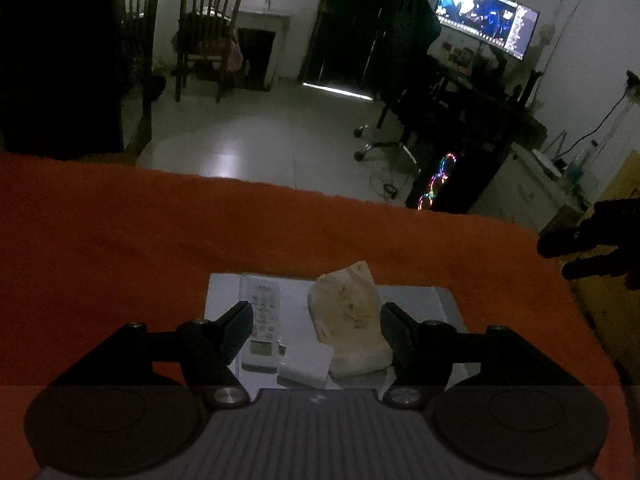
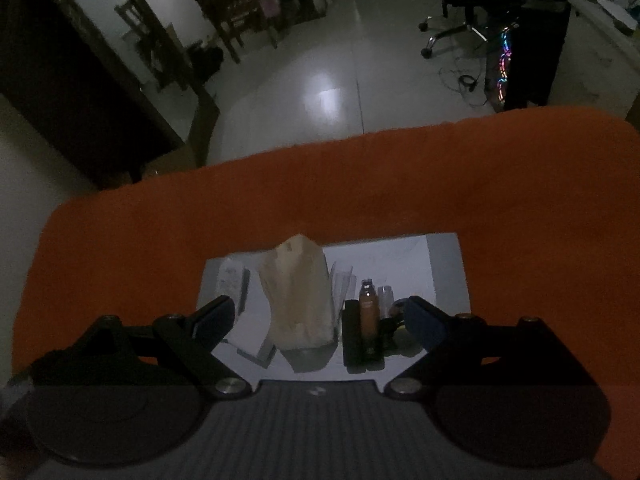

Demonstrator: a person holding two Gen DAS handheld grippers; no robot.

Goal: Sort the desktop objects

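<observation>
Nearest in the left wrist view, the left tongs (image 1: 316,320) stand wide and hold nothing, poised over a white sheet (image 1: 416,300) that lies on the orange-covered table (image 1: 120,240). Between their tips lie a white remote (image 1: 261,326) on the left, a small white box (image 1: 306,368) near the middle, and a cream crumpled cloth or bag (image 1: 348,320) on the right, its near end touching the box.

In the right wrist view the right tongs (image 2: 320,320) are likewise spread wide and empty. The same cream bundle (image 2: 298,296) sits between them, with a small brown bottle (image 2: 369,308) lying on a dark flat case (image 2: 352,340) just to its right, and a clear small container (image 2: 385,296) a little farther back. Something dark lies by the right tip; I cannot tell what.

The remote looks stiff and light, best pinched across its narrow sides near the middle. The bundle looks soft and will crumple, so a pinch on its raised top fold should serve. The bottle seems smooth and likely to roll or slip; take it across the body, gently.

Farther off, the table's far edge gives way to a pale floor (image 1: 260,140).
</observation>
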